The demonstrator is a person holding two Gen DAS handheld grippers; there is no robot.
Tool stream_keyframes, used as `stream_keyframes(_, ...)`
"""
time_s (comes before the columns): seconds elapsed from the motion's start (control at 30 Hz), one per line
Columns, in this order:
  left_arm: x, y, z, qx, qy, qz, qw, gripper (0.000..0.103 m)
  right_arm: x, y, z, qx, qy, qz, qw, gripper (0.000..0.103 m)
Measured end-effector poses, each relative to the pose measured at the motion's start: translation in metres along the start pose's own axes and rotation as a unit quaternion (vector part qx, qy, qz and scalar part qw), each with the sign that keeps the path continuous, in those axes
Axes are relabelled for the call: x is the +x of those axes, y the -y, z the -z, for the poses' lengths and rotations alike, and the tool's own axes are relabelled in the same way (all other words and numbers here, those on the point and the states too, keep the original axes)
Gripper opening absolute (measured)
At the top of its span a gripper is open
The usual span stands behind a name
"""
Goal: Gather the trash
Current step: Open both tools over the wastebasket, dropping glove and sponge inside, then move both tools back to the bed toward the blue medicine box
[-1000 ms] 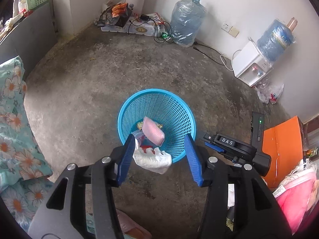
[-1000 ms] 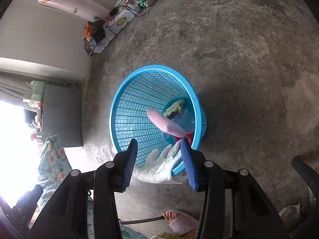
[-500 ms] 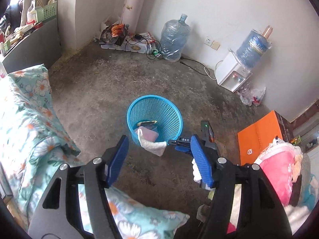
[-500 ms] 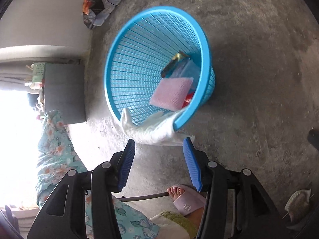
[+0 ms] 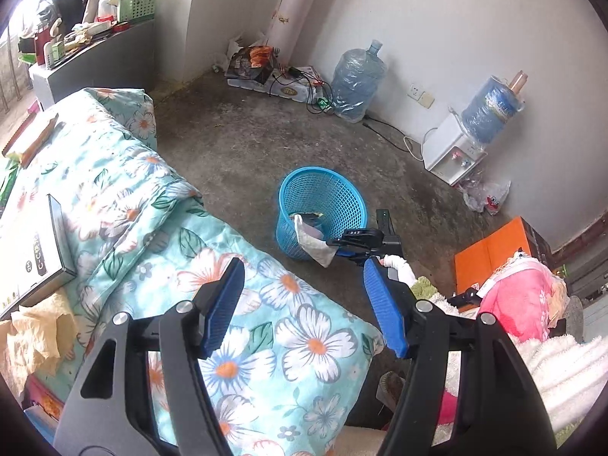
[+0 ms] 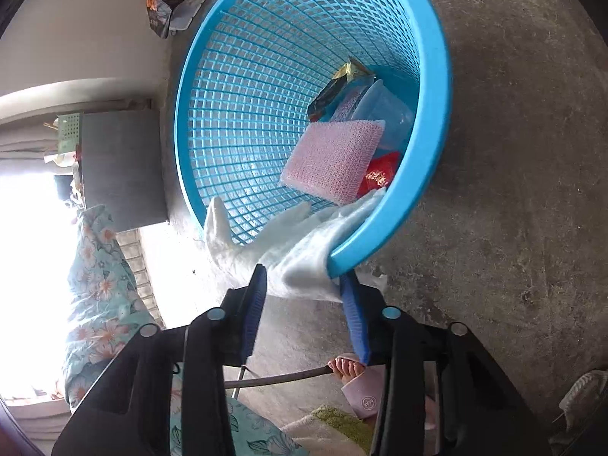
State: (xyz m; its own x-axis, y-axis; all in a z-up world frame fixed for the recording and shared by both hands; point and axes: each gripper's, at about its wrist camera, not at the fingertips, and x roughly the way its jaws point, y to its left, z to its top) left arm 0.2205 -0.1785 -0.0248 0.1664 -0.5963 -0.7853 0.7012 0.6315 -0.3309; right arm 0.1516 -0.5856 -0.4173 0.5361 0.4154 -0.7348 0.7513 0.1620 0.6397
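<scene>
My right tool is closing around the glove draped over the bin rim dead ahead, cuff nearest me; left tool open, empty, farther back.

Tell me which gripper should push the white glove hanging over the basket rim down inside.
Right. The right gripper is at the white glove on the blue basket rim, jaws closing around it. The left gripper is open over the floral bedding, away from the basket.
</scene>
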Motion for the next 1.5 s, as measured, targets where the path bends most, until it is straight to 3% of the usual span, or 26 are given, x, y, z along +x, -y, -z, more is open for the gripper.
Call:
stream_keyframes(0.13, 0.003, 0.002, 0.000, -0.003, 0.002, 0.000, 1.0000, 0.061, -0.003, 0.006, 0.008, 0.029, -0.014, -0.036, 0.999, 0.006)
stream_keyframes(0.33, 0.004, 0.012, -0.003, 0.001, 0.008, 0.009, 0.9999, 0.061, -0.025, -0.023, 0.003, 0.026, -0.001, -0.096, 0.995, 0.005)
stream_keyframes(0.47, -0.002, 0.017, -0.001, 0.001, 0.016, 0.005, 0.9999, 0.061, -0.054, -0.050, -0.020, 0.017, 0.066, -0.086, 0.994, 0.005)
stream_keyframes(0.5, -0.005, 0.017, 0.000, 0.000, 0.020, 0.003, 0.9998, 0.061, -0.059, -0.051, -0.027, 0.022, 0.083, -0.077, 0.993, 0.005)
stream_keyframes(0.57, -0.012, 0.017, 0.003, -0.002, 0.028, -0.002, 0.9996, 0.061, -0.063, -0.047, -0.040, 0.046, 0.107, -0.047, 0.992, 0.017)
stream_keyframes(0.6, -0.016, 0.015, 0.004, -0.003, 0.032, -0.004, 0.9995, 0.061, -0.064, -0.042, -0.045, 0.060, 0.109, -0.032, 0.992, 0.035)
stream_keyframes(0.63, -0.019, 0.013, 0.006, -0.005, 0.036, -0.006, 0.9993, 0.061, -0.063, -0.036, -0.047, 0.073, 0.109, -0.010, 0.991, 0.047)
stream_keyframes(0.7, -0.027, 0.009, 0.009, -0.011, 0.043, -0.011, 0.9989, 0.061, -0.068, -0.027, -0.046, 0.079, 0.113, 0.021, 0.990, 0.047)
stream_keyframes(0.83, -0.044, 0.004, 0.016, -0.017, 0.065, -0.023, 0.9975, 0.067, -0.083, -0.021, -0.027, 0.056, 0.129, 0.025, 0.990, 0.048)
stream_keyframes(1.03, -0.074, 0.000, 0.030, -0.034, 0.111, -0.021, 0.9931, 0.076, -0.122, -0.063, 0.035, -0.073, 0.178, 0.070, 0.979, 0.048)
stream_keyframes(1.1, -0.084, 0.000, 0.037, -0.037, 0.127, -0.025, 0.9909, 0.079, -0.139, -0.089, 0.066, -0.127, 0.205, 0.076, 0.968, 0.055)
stream_keyframes(1.17, -0.095, -0.001, 0.044, -0.043, 0.138, -0.031, 0.9890, 0.081, -0.160, -0.118, 0.104, -0.187, 0.248, 0.071, 0.948, 0.058)
stream_keyframes(1.4, -0.155, -0.007, 0.083, -0.077, 0.198, -0.059, 0.9754, 0.083, -0.222, -0.194, 0.230, -0.359, 0.384, 0.046, 0.849, 0.097)
stream_keyframes(1.5, -0.184, -0.017, 0.106, -0.101, 0.228, -0.080, 0.9651, 0.084, -0.233, -0.215, 0.269, -0.412, 0.414, 0.066, 0.809, 0.097)
